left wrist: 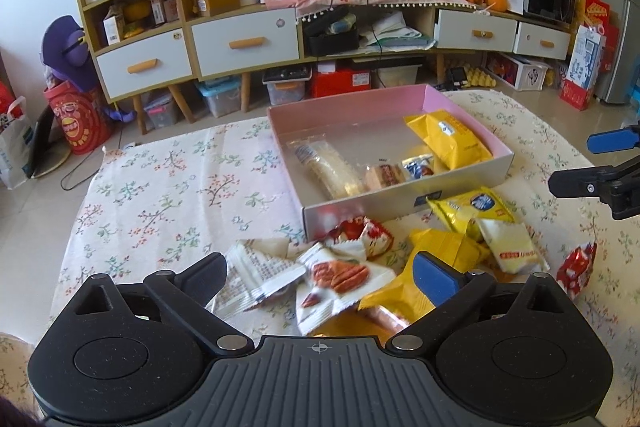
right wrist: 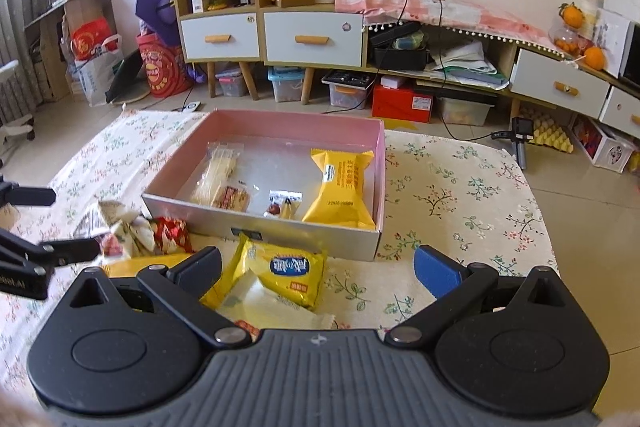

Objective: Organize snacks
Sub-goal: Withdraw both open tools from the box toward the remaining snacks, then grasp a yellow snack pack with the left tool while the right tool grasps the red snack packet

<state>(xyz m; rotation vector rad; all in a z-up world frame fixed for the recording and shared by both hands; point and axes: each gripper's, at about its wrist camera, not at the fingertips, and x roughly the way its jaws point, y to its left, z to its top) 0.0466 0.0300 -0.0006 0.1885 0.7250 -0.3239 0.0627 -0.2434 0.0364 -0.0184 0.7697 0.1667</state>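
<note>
The shallow rectangular cardboard box with pink inner walls and a silvery outer face (right wrist: 256, 223) sits on the floral-print tablecloth (right wrist: 460, 195). Inside it lie a large yellow pillow-pack snack with a block of small printed text (right wrist: 340, 187), a clear packet of pale wafer sticks (right wrist: 218, 169), a small red-and-tan wrapped biscuit (right wrist: 232, 197), and a small white-and-blue sachet (right wrist: 284, 205). The print on these is too small to read.

Loose snacks lie on the cloth just in front of the box: a yellow packet with a blue oval logo (right wrist: 286, 273), a red-and-white foil sweet (right wrist: 170, 235), and a white wrapper picturing brown nuts (left wrist: 340, 271).

The right gripper (right wrist: 318, 267) is spread wide over the yellow packet, pinching nothing. The left gripper (left wrist: 320, 267) is likewise spread above the white wrapper, with nothing gripped.
</note>
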